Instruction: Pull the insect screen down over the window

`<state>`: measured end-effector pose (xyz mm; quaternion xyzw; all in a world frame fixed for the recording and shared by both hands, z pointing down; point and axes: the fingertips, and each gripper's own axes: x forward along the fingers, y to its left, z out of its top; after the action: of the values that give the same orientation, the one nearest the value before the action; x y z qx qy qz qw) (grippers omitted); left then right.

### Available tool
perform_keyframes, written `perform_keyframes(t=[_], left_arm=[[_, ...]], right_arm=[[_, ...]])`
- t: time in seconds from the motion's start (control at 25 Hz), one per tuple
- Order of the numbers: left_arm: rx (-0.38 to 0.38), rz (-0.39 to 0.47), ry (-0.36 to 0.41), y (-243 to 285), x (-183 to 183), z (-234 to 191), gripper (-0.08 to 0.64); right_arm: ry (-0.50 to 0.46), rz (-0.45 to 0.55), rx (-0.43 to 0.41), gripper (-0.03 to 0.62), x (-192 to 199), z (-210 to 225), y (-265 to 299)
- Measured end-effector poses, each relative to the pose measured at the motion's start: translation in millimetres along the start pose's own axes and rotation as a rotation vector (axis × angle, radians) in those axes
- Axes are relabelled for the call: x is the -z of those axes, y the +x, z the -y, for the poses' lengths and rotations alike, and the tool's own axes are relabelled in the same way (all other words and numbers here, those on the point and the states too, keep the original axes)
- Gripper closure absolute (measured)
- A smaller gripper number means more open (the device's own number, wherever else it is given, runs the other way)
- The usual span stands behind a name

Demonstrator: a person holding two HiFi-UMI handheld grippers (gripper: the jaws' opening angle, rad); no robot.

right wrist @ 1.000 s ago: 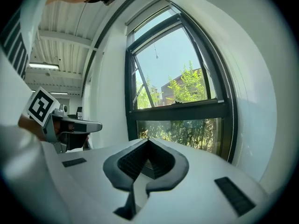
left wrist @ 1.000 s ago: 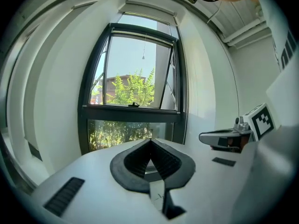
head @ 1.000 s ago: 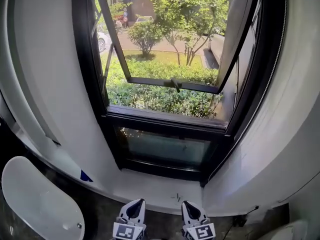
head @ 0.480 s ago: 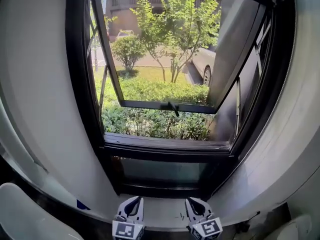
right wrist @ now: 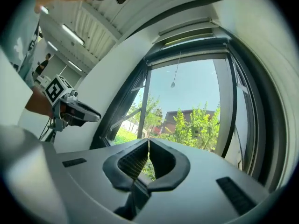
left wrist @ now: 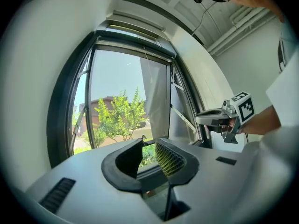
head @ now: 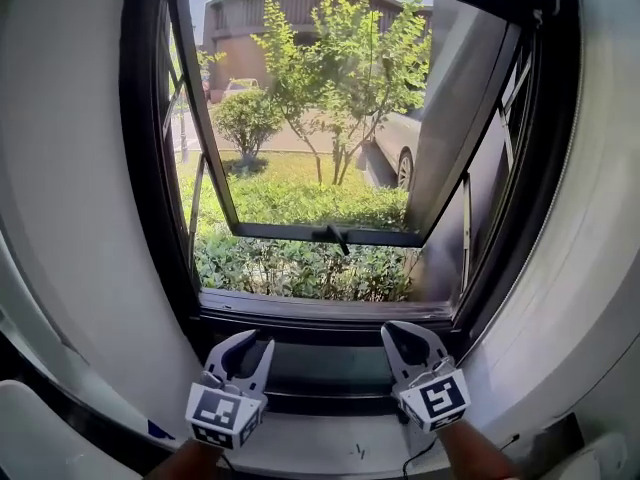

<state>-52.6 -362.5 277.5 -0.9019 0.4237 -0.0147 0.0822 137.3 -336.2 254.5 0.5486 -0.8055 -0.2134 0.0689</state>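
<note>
Both claws have risen toward the window (head: 320, 313); left claw (head: 257, 340) has just been opening slightly, empty; right claw (head: 392, 332) shut, empty. Insect screen (right wrist: 194, 34) waits rolled at twelve o'clock, pull cord (right wrist: 173, 84) untouched

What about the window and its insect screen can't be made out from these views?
- Insect screen: no mesh shows in any view; whether it sits rolled in the housing above the window frame cannot be told.
- Frame's top, head view: mostly cut off by the upper edge.
- Cord, right gripper view: its end piece is too small to identify.
</note>
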Motion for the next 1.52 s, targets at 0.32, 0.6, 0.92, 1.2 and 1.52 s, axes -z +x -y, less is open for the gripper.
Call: perform_keyframes(t=[0.32,0.6,0.92,1.2,1.52], left_arm=[[-0.038,0.015,0.324,58,-126,-47,0.319],[-0.136,-0.025,0.62,95,-229,-92,0.224],[-0.327,0.004,0.879,103,-351,-160,0.192],[-0.444,0.053,1.038,87,-443,-183,0.169],[-0.483,-0.031,1.139,105,-475,-203,0.143]], right_arm=[[-0.343,0.037,0.035,0.493,-112,99,67],[-0.723,0.074,0.14,0.436,-230,171,96],[-0.98,0.077,0.322,0.426,-349,238,98],[-1.08,0.013,0.477,0.408,-409,283,92],[-1.176,-0.13,0.516,0.396,-416,308,106]])
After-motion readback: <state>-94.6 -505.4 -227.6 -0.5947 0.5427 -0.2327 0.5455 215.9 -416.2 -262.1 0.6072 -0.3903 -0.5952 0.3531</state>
